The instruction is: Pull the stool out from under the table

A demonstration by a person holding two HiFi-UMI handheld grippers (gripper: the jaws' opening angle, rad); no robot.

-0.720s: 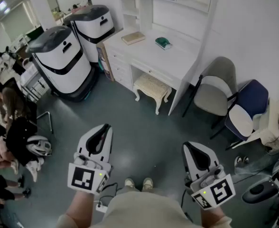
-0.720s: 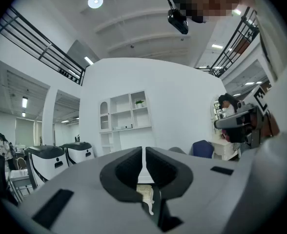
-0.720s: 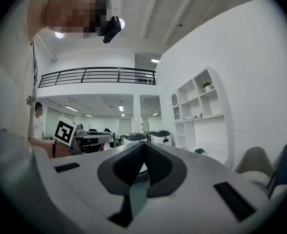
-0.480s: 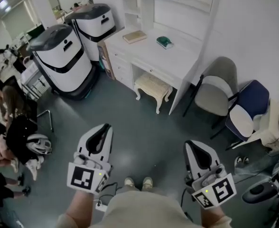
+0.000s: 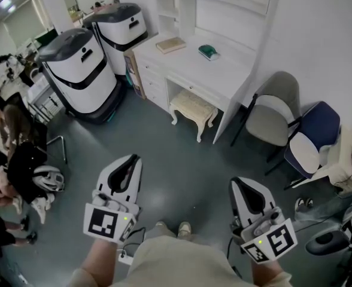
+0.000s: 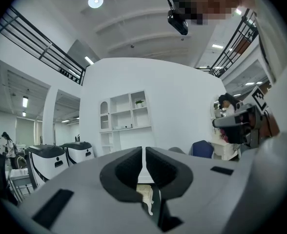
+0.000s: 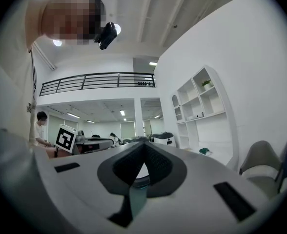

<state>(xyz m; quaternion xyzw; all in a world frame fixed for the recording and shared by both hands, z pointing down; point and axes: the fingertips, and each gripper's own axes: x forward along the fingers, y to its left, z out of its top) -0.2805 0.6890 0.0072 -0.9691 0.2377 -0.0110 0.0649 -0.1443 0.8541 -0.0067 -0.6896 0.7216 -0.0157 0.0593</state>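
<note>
A cream stool point(image 5: 192, 107) with carved legs and a textured seat stands half under the white desk point(image 5: 224, 76) at the back wall. A sliver of the stool point(image 6: 144, 194) shows behind the left jaws. My left gripper point(image 5: 131, 162) hovers over the grey floor, well short of the stool, jaws shut with nothing in them. My right gripper point(image 5: 240, 184) hangs at the same distance to the right, also shut and empty. In the gripper views the left gripper point(image 6: 144, 155) and the right gripper point(image 7: 143, 145) show their pads closed together.
Two large white-and-grey machines point(image 5: 80, 70) stand left of the desk. A grey chair point(image 5: 272, 115) and a blue chair point(image 5: 310, 139) sit right of it. A book point(image 5: 170, 45) and a green object point(image 5: 208, 53) lie on the desk. People point(image 5: 8, 154) sit at far left.
Both grippers stay roughly in place and shut; the view has shifted only slightly.
</note>
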